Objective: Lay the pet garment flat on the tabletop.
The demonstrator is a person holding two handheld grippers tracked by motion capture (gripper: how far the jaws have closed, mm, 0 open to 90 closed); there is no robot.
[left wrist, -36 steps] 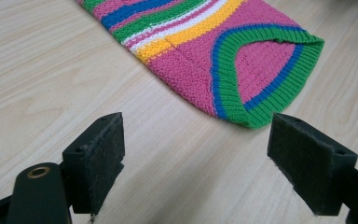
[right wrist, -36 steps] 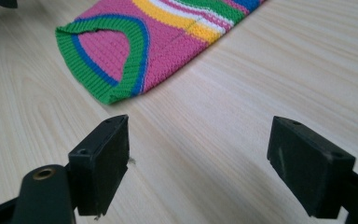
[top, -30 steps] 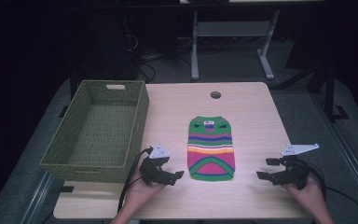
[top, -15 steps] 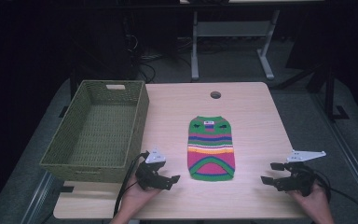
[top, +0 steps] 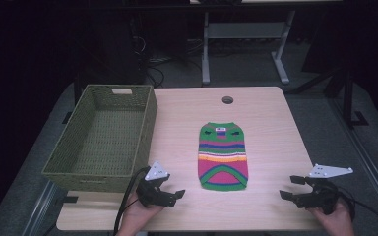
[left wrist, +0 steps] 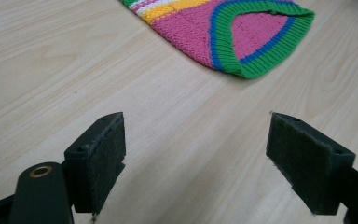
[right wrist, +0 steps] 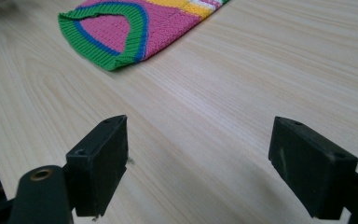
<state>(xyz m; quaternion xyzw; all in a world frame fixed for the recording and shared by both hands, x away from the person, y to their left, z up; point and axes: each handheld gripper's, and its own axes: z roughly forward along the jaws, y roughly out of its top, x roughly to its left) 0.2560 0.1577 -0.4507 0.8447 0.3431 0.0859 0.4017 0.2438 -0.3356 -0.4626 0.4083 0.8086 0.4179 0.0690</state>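
Observation:
A small striped knit sweater (top: 223, 156) lies flat near the middle of the wooden table (top: 266, 113), green collar at the far end, pink and green hem toward me. My left gripper (top: 175, 197) rests low near the front edge, left of the hem, open and holding nothing. The hem (left wrist: 242, 42) lies ahead of its jaws in the left gripper view. My right gripper (top: 291, 188) sits open at the front right, apart from the sweater. In the right gripper view the hem (right wrist: 116, 32) appears at the upper left.
An olive woven basket (top: 103, 137) stands at the table's left side, nothing in it. A round cable hole (top: 227, 100) sits near the far edge. Bare wood lies between the grippers and the sweater. Desk legs and cables stand beyond the table in the dark.
Both grippers have drawn back toward the front edge of the table. The right one moved farther right and nearer me. The sweater has not moved.

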